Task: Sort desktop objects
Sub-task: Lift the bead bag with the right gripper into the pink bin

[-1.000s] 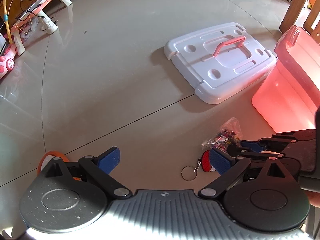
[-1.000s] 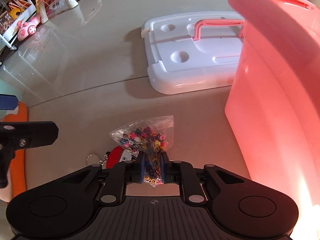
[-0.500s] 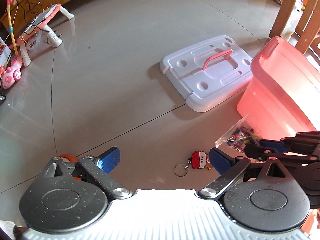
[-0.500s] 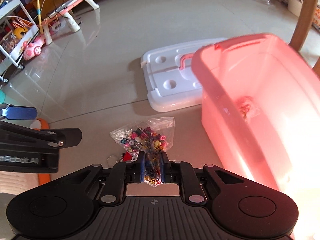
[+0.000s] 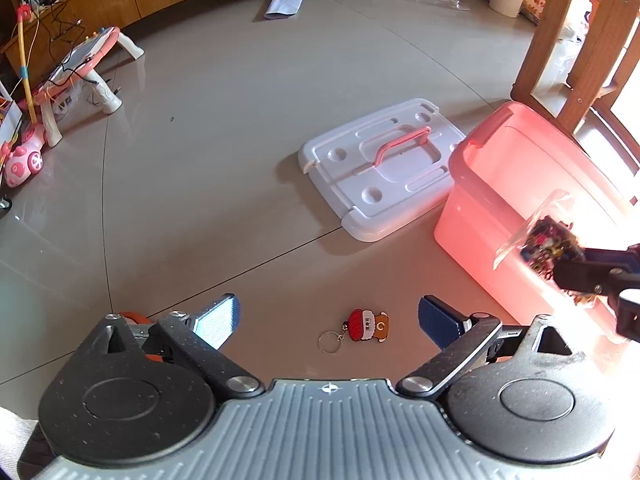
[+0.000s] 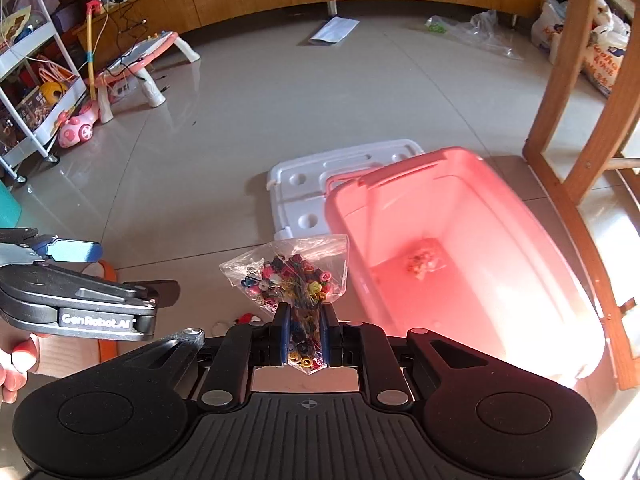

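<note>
Pink storage bin (image 6: 472, 264) open on floor, white lid (image 5: 380, 168) beside. My right gripper (image 6: 303, 336) pinches bead bag (image 6: 292, 276) by lower edge, airborne near bin rim; light, floppy, slippery film. Left gripper (image 5: 328, 318) spread above keychain (image 5: 366, 326).

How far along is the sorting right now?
Done: one small packet lies in the pink bin. In hand: the right gripper is shut on the bead bag, not yet over the bin. Left: the keychain on the floor below the open left gripper.
</note>
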